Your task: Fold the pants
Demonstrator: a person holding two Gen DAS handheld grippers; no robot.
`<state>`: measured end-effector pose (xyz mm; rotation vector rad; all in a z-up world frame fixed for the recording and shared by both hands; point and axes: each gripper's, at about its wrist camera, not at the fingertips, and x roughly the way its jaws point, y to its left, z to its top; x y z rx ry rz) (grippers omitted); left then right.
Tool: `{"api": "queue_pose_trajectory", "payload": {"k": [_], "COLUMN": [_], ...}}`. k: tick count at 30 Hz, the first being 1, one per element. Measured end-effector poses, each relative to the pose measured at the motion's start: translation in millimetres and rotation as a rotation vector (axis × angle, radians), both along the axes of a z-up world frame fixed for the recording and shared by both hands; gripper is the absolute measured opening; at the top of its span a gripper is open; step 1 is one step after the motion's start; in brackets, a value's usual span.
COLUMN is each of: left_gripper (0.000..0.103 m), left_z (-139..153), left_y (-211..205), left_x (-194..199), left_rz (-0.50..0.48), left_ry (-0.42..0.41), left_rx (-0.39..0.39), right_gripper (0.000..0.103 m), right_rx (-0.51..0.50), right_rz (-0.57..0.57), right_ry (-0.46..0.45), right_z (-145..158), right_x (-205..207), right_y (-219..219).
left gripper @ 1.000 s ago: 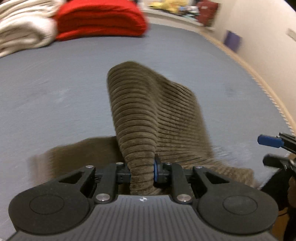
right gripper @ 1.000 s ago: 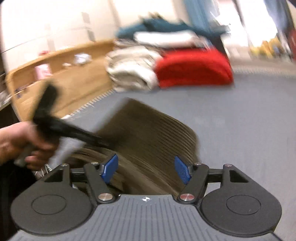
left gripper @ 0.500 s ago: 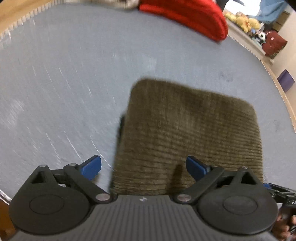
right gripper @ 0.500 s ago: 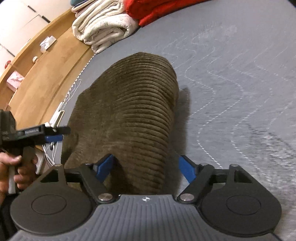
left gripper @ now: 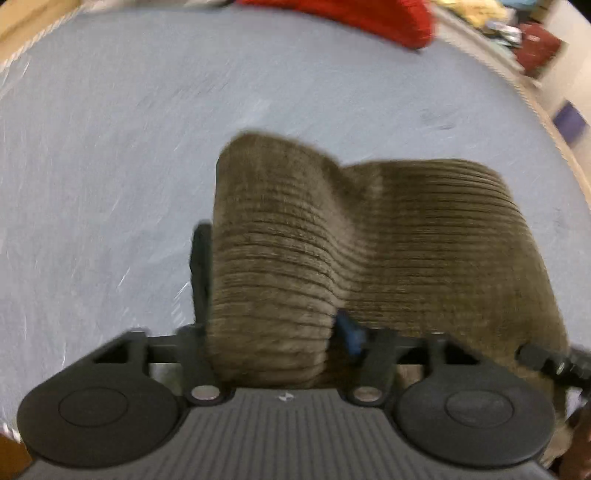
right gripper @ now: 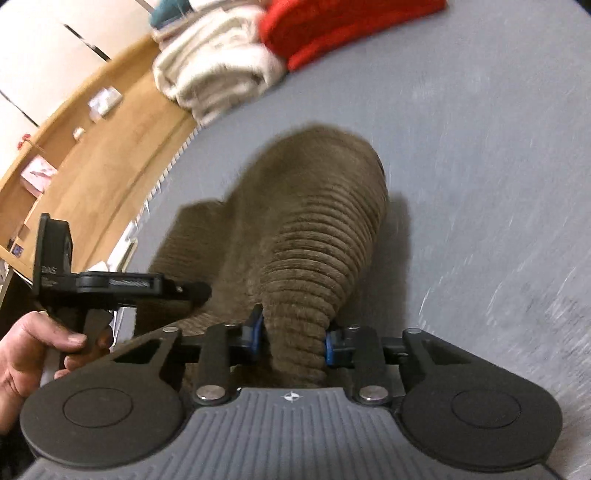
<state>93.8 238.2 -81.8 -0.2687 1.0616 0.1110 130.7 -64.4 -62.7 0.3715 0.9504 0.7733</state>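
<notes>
The brown corduroy pants [left gripper: 406, 236] lie folded on the grey-blue bed [left gripper: 110, 155]. My left gripper [left gripper: 273, 332] is shut on a bunched near edge of the pants at their left side. My right gripper [right gripper: 293, 341] is shut on another bunched edge of the pants [right gripper: 314, 229], which rise in a ridge away from its fingers. The left gripper's body [right gripper: 110, 288] and the hand holding it show at the left of the right wrist view. Part of the right gripper [left gripper: 546, 363] shows at the right edge of the left wrist view.
A red folded blanket [right gripper: 332, 26] and cream folded blankets [right gripper: 218, 74] lie at the far end of the bed. A wooden ledge [right gripper: 92, 155] with small items runs along the bed's left side. The red blanket [left gripper: 369, 14] also shows in the left wrist view.
Both grippers were open around the pants' near edge half a second ago. Now both have shut on the fabric, bunching it between the fingers.
</notes>
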Motion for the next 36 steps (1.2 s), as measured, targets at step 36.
{"api": "queue_pose_trajectory", "payload": {"k": [36], "left_gripper": [0.036], "left_z": [12], "left_y": [-237], "left_x": [25], "left_rz": [-0.704], "left_ry": [-0.126], "left_rx": [0.185], "right_gripper": [0.037], "right_rx": [-0.589], "right_rz": [0.072], "right_ry": [-0.267], "right_z": [-5], "right_x": [15], "right_y": [-193]}}
